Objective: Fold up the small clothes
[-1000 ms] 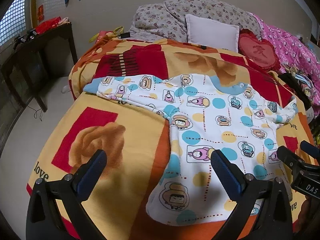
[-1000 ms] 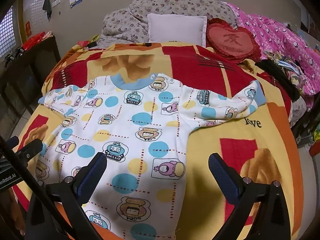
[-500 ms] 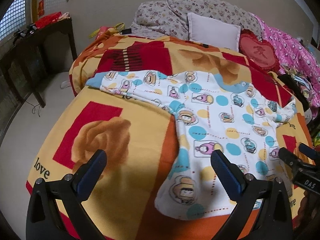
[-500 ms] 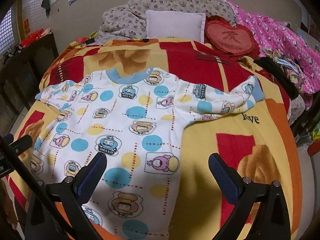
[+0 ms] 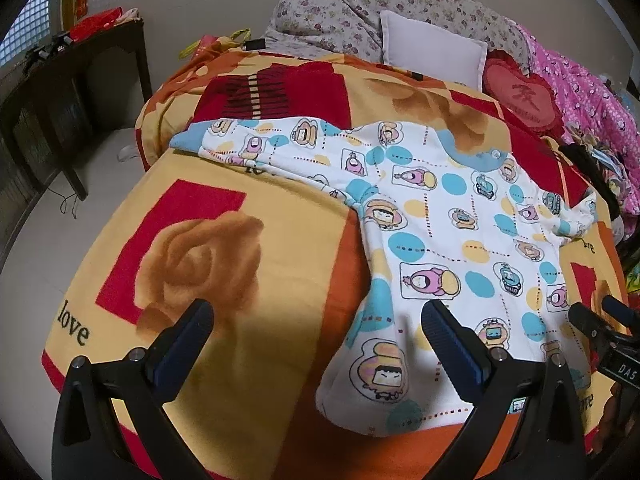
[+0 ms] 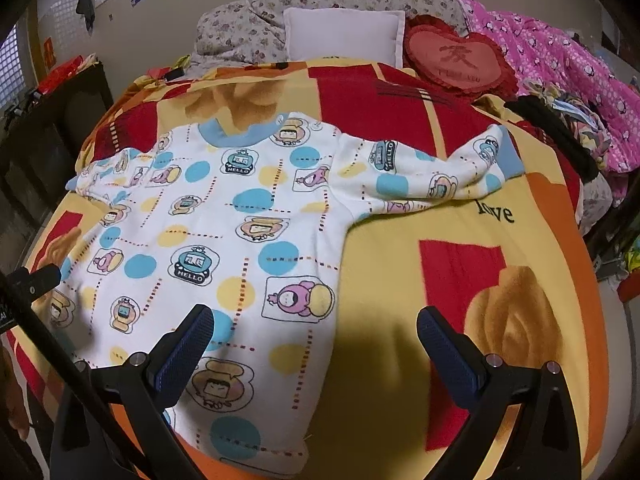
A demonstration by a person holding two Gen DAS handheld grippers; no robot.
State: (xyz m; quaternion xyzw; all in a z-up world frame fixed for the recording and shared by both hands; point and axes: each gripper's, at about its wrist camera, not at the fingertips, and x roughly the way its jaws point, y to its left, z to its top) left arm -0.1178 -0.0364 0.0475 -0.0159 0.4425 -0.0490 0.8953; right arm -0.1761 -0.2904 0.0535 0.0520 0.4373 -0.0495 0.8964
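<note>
A small white long-sleeved top (image 5: 444,236) (image 6: 224,240) with blue and yellow dots and cartoon prints lies flat on the bed, sleeves spread to both sides, blue collar toward the pillows. My left gripper (image 5: 318,322) hangs open above the blanket at the top's lower left hem, nothing between its fingers. My right gripper (image 6: 314,326) is open over the top's lower right edge, also holding nothing. The right gripper's tips (image 5: 596,320) show at the right edge of the left wrist view, and the left gripper (image 6: 36,280) shows at the left edge of the right wrist view.
A yellow, red and orange rose-print blanket (image 5: 208,248) (image 6: 492,292) covers the bed. A white pillow (image 6: 344,32), a red heart cushion (image 6: 456,56), a floral quilt (image 5: 360,4) and a pink quilt (image 6: 560,56) lie at the head. A dark wooden table (image 5: 60,92) stands on the left; floor (image 5: 44,240) lies beside the bed.
Both grippers have pulled back and up a little, so the top sits farther away in both views. The top has not moved and both grippers stay open.
</note>
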